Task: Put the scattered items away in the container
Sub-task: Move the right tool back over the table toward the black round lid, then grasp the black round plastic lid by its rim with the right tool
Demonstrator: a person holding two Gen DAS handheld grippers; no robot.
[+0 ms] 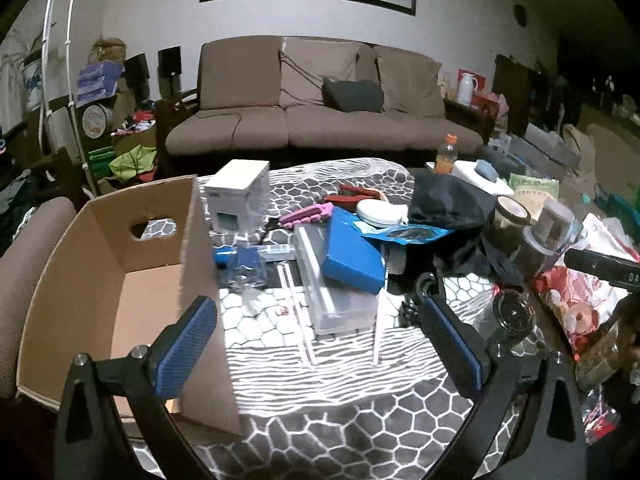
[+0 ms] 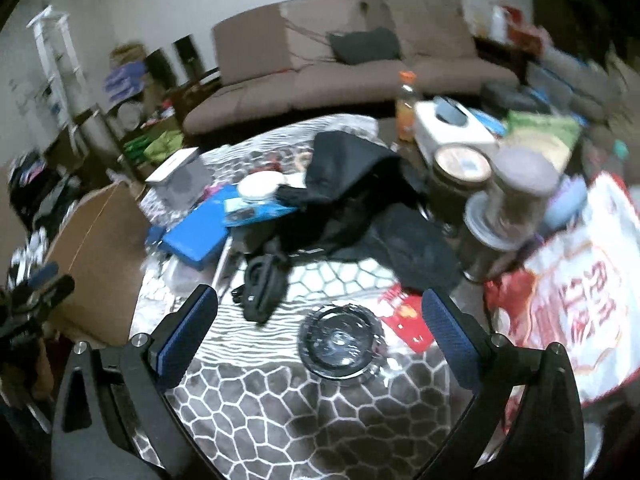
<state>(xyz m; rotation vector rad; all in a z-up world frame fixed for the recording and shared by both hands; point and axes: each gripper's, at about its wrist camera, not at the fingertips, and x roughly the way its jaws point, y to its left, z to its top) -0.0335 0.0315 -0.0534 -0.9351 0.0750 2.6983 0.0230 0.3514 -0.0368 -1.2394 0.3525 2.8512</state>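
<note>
Here, cardboard box (image 1: 120, 280) sits open at my left, floor bare where visible | clutter lies right of it on the table (image 1: 320, 420) | clear long case (image 1: 332, 292) dead ahead of my left gripper (image 1: 320, 332), long axis pointing away, jaws spread, empty | right gripper (image 2: 320, 332) spread, empty, over glass ashtray (image 2: 340, 340).

You have one open brown cardboard box (image 1: 100, 280), one white carton (image 1: 238, 196), one blue rectangular case (image 1: 350, 256), two dark lidded jars (image 1: 508, 220), one orange-capped bottle (image 1: 447, 154).
</note>
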